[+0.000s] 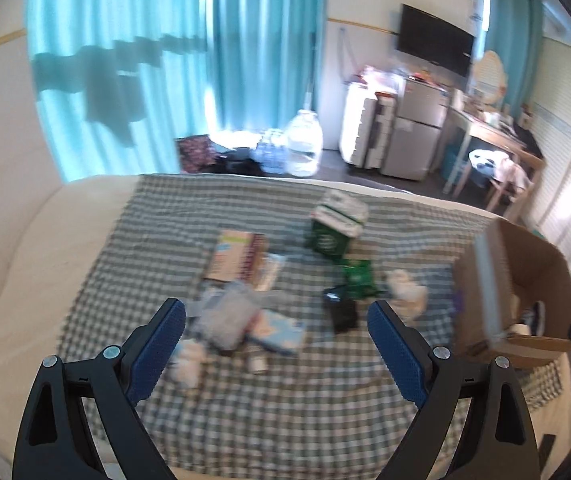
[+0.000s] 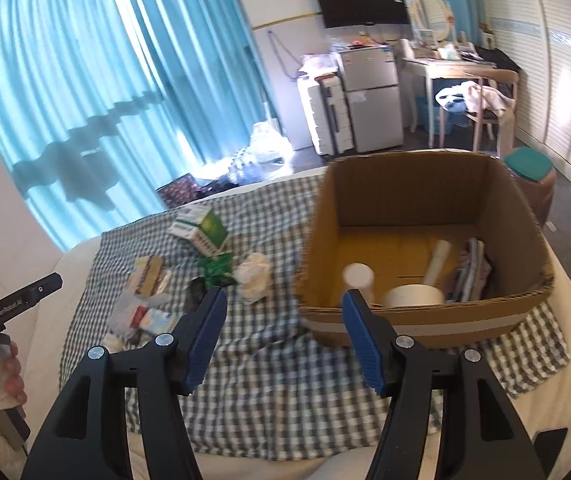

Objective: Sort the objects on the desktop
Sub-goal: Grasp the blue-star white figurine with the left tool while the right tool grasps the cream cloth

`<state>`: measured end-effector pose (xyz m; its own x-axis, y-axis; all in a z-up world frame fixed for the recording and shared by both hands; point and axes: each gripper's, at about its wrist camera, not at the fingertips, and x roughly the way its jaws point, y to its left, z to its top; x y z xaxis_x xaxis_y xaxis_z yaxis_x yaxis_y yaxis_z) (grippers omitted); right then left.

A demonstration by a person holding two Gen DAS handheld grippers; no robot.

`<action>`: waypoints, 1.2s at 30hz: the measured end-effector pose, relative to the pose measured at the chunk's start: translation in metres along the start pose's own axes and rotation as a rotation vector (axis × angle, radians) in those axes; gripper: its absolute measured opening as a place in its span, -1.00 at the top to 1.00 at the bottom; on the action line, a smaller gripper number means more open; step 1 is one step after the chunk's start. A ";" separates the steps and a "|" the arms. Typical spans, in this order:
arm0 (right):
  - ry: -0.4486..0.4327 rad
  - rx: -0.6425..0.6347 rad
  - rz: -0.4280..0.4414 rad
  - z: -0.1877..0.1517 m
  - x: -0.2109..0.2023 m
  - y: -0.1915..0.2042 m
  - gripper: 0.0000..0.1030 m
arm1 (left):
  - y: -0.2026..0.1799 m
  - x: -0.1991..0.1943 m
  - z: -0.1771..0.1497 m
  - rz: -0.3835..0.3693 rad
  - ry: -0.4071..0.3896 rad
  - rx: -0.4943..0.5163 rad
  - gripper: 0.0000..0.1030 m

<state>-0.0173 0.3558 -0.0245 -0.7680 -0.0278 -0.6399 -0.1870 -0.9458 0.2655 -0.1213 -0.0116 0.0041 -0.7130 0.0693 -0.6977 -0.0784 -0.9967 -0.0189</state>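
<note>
Cardboard box (image 2: 425,216) is sitting right of clutter on the checked cloth (image 2: 277,376); left gripper (image 1: 276,320) and right gripper (image 2: 283,312) are hovering wide-jawed, holding nothing.

Left gripper (image 1: 276,320) at bottom centre, jaws wide apart, nothing between pads. Checked cloth (image 1: 285,392) spans middle of frame, blurred. Clutter on it at centre: tan box (image 1: 233,256), green-white carton (image 1: 335,224), green packet (image 1: 359,276), crumpled tissue (image 1: 407,290). Cardboard box (image 1: 525,280) at right edge. Teal curtains (image 1: 165,60) upper left.
</note>
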 end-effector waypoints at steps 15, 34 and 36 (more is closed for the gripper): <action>0.102 -0.125 0.092 -0.038 0.074 0.083 -0.28 | 0.101 0.074 -0.073 0.109 0.110 -0.140 -0.84; 0.238 -0.116 -0.001 -0.035 0.212 0.074 -0.28 | 0.100 0.182 -0.111 0.180 0.235 -0.174 -0.84; 0.247 -0.094 -0.006 -0.034 0.223 0.068 -0.28 | 0.104 0.188 -0.112 0.173 0.244 -0.196 -0.84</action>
<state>-0.1810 0.2742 -0.1737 -0.5923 -0.0895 -0.8007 -0.1240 -0.9719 0.2003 -0.1850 -0.1070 -0.2090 -0.5146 -0.0894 -0.8527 0.1812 -0.9834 -0.0063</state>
